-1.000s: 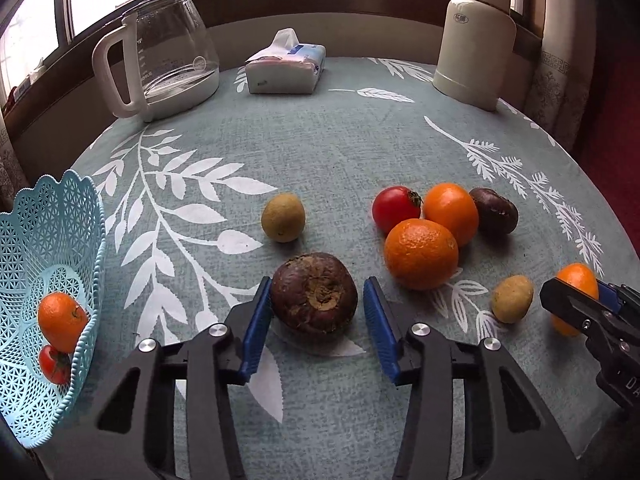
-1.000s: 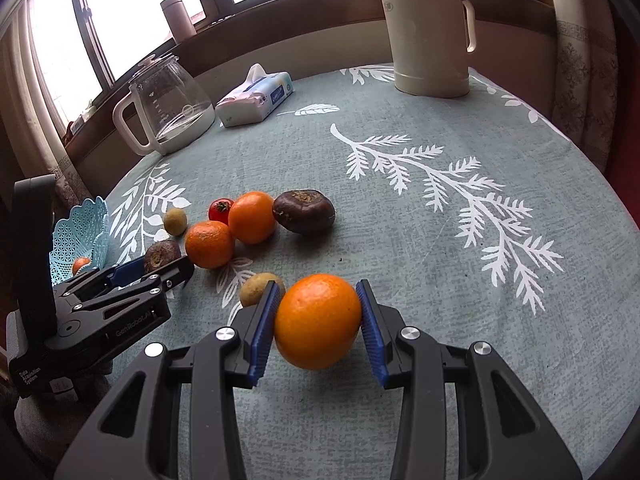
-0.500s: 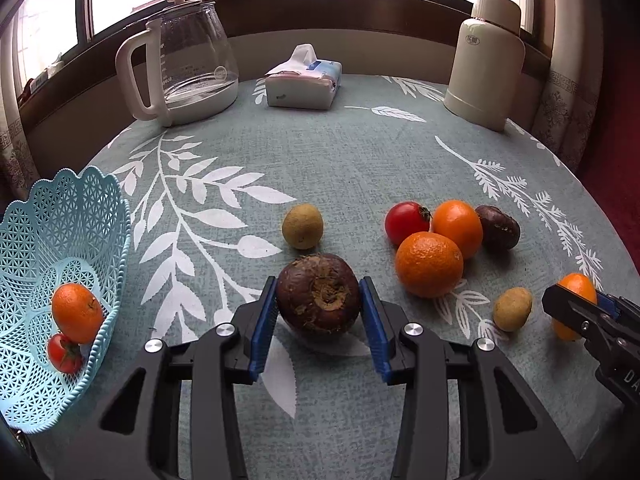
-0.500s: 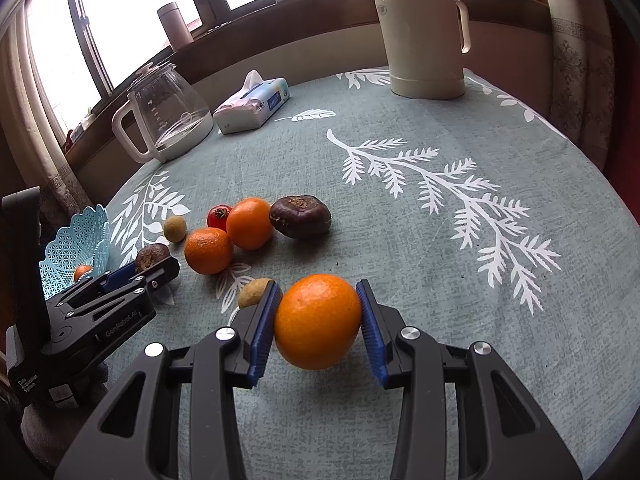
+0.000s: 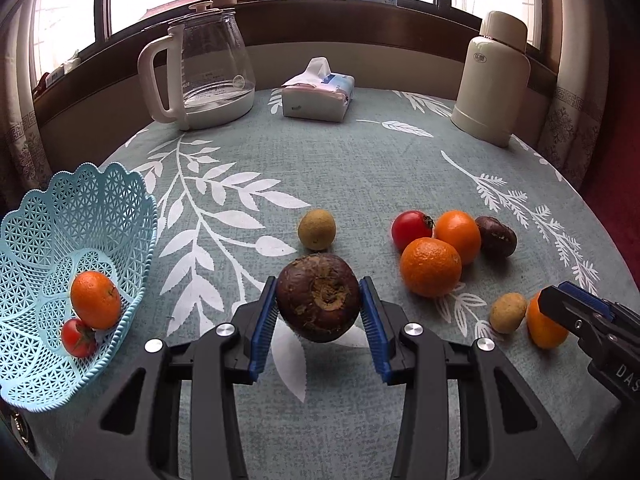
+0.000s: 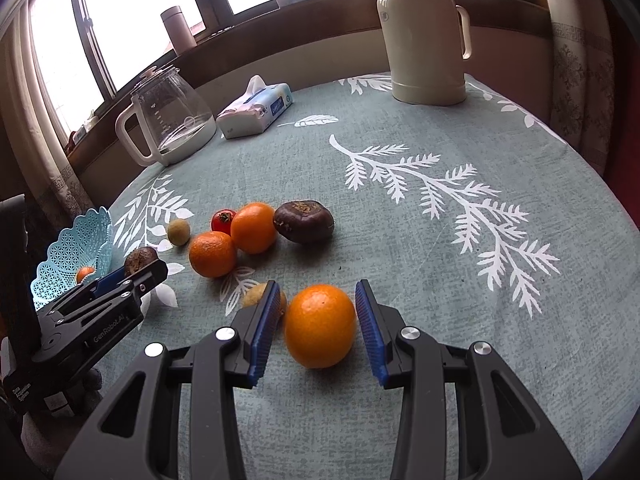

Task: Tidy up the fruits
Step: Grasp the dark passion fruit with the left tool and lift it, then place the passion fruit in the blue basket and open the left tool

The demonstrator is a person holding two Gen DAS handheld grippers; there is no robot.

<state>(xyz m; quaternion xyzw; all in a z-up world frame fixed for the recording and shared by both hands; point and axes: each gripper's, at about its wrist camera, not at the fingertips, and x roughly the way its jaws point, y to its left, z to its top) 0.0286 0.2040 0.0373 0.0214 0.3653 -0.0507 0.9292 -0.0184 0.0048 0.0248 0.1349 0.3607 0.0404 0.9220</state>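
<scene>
The left gripper [image 5: 319, 312] clamped a dark brown, round, rough-skinned fruit [image 5: 319, 297] above the leaf-patterned tablecloth [image 5: 360, 168], right of the light blue plastic lattice basket [image 5: 36, 216]. The right gripper [image 6: 317, 320] stood spread around a smooth orange [image 6: 320, 325] on the cloth, its pads [image 6: 266, 316] apart from it.

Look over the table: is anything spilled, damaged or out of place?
Nothing looks spilled or damaged. Only loose fruit stands out: oranges, a tomato and others lie on the tablecloth, outside the blue basket. The left claw grips a dark round fruit.
</scene>
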